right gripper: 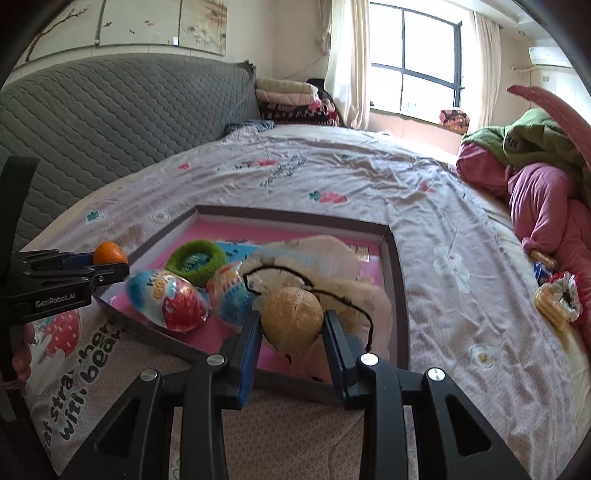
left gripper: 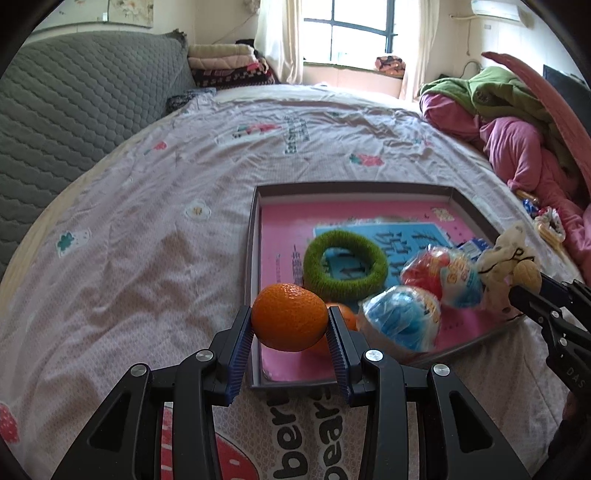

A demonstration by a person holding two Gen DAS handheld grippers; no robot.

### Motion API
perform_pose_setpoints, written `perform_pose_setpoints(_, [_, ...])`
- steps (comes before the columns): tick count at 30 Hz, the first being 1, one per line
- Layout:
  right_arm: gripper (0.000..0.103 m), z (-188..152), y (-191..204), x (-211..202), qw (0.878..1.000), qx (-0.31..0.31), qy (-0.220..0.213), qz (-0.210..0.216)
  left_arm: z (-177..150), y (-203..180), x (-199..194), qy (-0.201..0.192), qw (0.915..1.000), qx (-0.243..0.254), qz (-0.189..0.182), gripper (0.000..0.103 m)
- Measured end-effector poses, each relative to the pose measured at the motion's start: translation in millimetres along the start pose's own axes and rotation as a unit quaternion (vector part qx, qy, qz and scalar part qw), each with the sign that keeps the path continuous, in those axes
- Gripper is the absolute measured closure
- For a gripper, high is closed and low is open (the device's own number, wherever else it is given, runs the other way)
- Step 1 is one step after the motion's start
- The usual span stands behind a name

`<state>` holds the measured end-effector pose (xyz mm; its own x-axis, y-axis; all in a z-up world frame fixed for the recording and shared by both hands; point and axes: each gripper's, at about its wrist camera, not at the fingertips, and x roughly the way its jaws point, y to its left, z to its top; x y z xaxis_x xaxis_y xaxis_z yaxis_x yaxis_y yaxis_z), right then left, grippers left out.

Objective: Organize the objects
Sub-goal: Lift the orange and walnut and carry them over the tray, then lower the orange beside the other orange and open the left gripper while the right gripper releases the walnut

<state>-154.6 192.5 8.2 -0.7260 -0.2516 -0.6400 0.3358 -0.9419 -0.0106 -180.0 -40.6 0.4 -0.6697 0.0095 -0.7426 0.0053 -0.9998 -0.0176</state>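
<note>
both cams ride the grippers, angled down at the bed (left gripper: 147,206) from close up. left one sits at the tray's (left gripper: 255,236) left edge, right one at its near edge; both catch the tray.

1. Daylight scene, fairly bright; light comes from the window (left gripper: 349,31) far ahead of both grippers.
2. Window panes blown out white in both views, mild glare on the curtains (right gripper: 345,59).
3. Soft shadows only; the bedsheet (left gripper: 147,229) is evenly lit, with a faint darker patch ahead-left of the left gripper.
4. Strong fisheye bend; black vignette at all corners.
5. Wrapped toy balls (left gripper: 402,317) look slightly smeared; the plush toy (right gripper: 314,291) close ahead of the right gripper is soft, out of focus.
</note>
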Motion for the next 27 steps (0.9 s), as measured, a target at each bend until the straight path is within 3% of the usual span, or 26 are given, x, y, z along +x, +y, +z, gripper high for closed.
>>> perform_pose_setpoints(27, [0.069,-6,-5,31,0.997,0.042,0.049,0.033,-10,-3,8,0.022,0.9997,-0.007,-0.002,0.062])
